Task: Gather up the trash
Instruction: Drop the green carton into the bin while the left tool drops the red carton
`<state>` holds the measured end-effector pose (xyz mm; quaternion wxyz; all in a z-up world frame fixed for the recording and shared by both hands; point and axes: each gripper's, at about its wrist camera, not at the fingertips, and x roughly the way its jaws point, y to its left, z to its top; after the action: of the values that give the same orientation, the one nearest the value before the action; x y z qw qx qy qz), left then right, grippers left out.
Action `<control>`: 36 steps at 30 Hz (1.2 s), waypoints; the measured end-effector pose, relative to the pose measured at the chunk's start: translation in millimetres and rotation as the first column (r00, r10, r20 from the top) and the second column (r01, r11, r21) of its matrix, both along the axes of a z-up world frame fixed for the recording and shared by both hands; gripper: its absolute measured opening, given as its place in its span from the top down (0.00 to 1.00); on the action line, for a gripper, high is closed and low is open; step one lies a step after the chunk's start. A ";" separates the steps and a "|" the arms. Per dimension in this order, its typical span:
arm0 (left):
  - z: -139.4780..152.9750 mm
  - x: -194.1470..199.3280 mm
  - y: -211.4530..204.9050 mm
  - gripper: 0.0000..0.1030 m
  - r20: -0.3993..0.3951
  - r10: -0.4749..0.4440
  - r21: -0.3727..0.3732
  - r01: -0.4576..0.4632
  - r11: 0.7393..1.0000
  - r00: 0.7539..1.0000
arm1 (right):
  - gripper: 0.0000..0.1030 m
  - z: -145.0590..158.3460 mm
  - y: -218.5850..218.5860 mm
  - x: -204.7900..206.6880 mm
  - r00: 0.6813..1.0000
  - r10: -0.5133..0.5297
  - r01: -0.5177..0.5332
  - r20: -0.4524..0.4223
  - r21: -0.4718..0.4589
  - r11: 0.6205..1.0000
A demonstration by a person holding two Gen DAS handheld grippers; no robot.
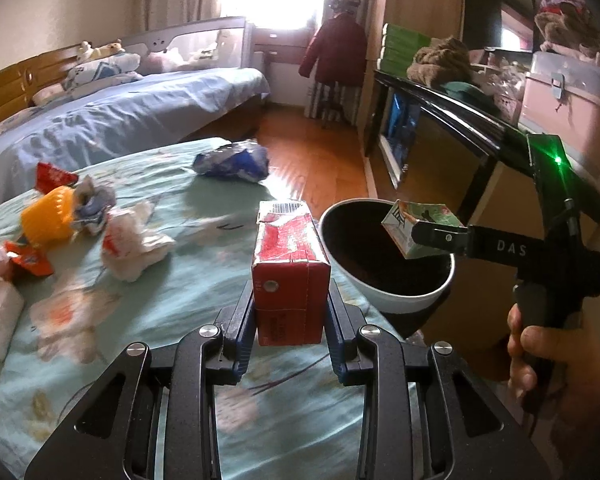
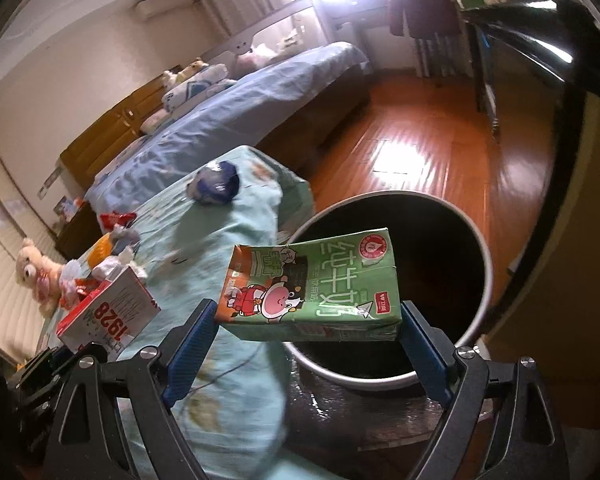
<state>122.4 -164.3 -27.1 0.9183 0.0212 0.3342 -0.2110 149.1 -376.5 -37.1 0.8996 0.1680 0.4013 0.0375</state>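
Note:
My left gripper [image 1: 290, 306] is shut on an upright red drink carton [image 1: 288, 264], its blue pads pressing both sides, above the green floral bedspread [image 1: 180, 280]. My right gripper [image 2: 309, 312] is shut on a green milk carton [image 2: 312, 280], held sideways over the dark mouth of a white round bin [image 2: 340, 376]. In the left wrist view the right gripper [image 1: 424, 236] holds the green carton [image 1: 416, 220] above the bin [image 1: 400, 296]. From the right wrist view the red carton [image 2: 108, 320] shows its white side at lower left. More trash lies on the bedspread: a crumpled blue wrapper [image 1: 232, 164], white wrappers [image 1: 128, 240], a yellow piece [image 1: 46, 220].
The bin stands on a dark stool at the bed's corner, beside the wooden floor [image 2: 420, 160]. A black TV cabinet [image 1: 440, 120] runs along the right wall. A second bed with blue sheets [image 1: 120, 112] lies behind. A person's hand [image 1: 528, 352] grips the right handle. A teddy bear [image 2: 32, 268] sits at far left.

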 end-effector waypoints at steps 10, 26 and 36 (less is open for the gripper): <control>-0.9 15.3 -38.3 0.72 -0.012 -0.063 0.011 0.063 0.998 0.998 | 0.13 -11.2 -37.3 3.5 0.999 -0.042 0.043 -0.030 0.052 0.998; -11.4 41.6 -85.7 0.72 -0.083 -0.136 0.015 0.138 0.990 0.987 | 0.13 -19.7 -55.4 20.4 0.996 -0.059 0.063 -0.060 0.059 0.996; -20.5 53.6 -101.1 0.71 -0.119 -0.151 0.023 0.155 0.988 0.981 | 0.12 -25.0 -60.1 29.7 0.995 -0.058 0.063 -0.081 0.063 0.996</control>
<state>176.0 -265.4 -47.6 0.8778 0.0494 0.3882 -0.2764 178.9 -436.6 -62.1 0.8777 0.2110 0.4299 0.0166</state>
